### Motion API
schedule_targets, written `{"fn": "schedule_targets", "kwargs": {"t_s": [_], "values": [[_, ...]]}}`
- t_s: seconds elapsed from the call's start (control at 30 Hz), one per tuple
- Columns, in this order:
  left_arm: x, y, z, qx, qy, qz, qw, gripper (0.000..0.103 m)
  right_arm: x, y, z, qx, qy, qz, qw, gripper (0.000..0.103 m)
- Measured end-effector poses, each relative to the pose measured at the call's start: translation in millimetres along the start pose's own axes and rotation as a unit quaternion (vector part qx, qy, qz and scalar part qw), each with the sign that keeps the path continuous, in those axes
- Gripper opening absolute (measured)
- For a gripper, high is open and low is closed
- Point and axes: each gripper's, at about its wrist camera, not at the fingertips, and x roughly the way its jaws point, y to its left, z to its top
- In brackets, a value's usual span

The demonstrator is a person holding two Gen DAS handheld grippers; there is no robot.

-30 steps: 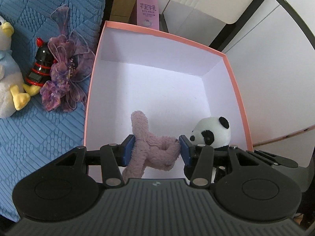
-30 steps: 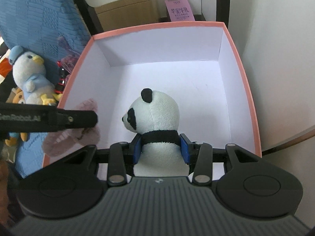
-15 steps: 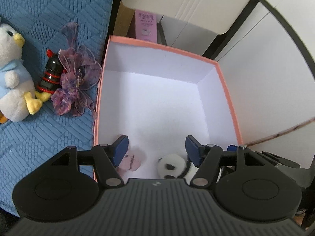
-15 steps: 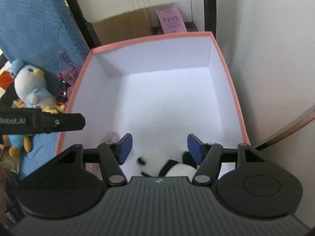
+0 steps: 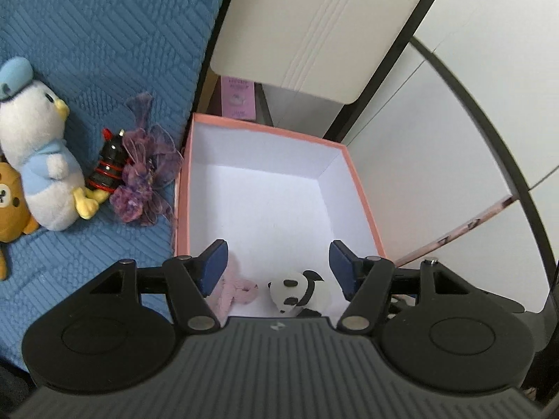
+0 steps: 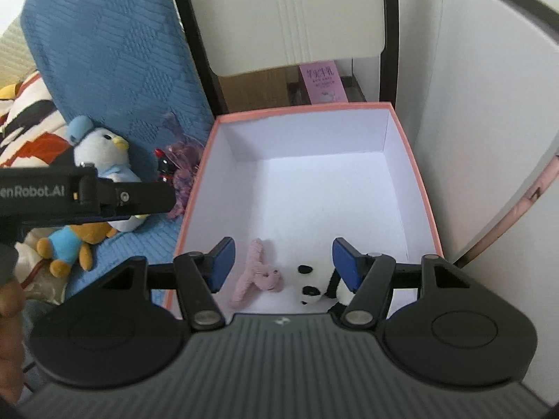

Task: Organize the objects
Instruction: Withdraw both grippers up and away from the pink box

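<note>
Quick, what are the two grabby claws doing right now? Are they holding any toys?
Left gripper: open, holding nothing.
Right gripper: open, holding nothing.
The pink plush and panda lie in the box.

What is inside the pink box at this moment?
Inside the pink box lie a panda plush and a pink plush toy, side by side near the front wall. The rest of the visible floor is bare. The front strip is hidden behind the right hand-held gripper.

Black hand-held gripper [image 6: 279, 265] with blue pads [image 6: 222, 262] and silver screws.
</note>
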Motion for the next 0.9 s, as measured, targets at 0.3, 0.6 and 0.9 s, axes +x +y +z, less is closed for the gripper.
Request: {"fn": "schedule_targets", "kwargs": {"t_s": [0.3,0.6,0.9], "values": [[-64,18,-29,0.006,-0.033,-0.012,0.9994,0.07,-47,39,-15,-0.009,-0.045,0.002,0.999,0.064],[-123,38,-59,0.013,-0.07,-0.007,0.9974,0.07,-84,69,-47,-0.006,-0.069,0.015,0.998,0.064],[-160,66,-97,-0.005,-0.097,0.008,0.9952,0.07,-95,87,-83,-0.014,-0.066,0.023,0.997,0.064]]}}
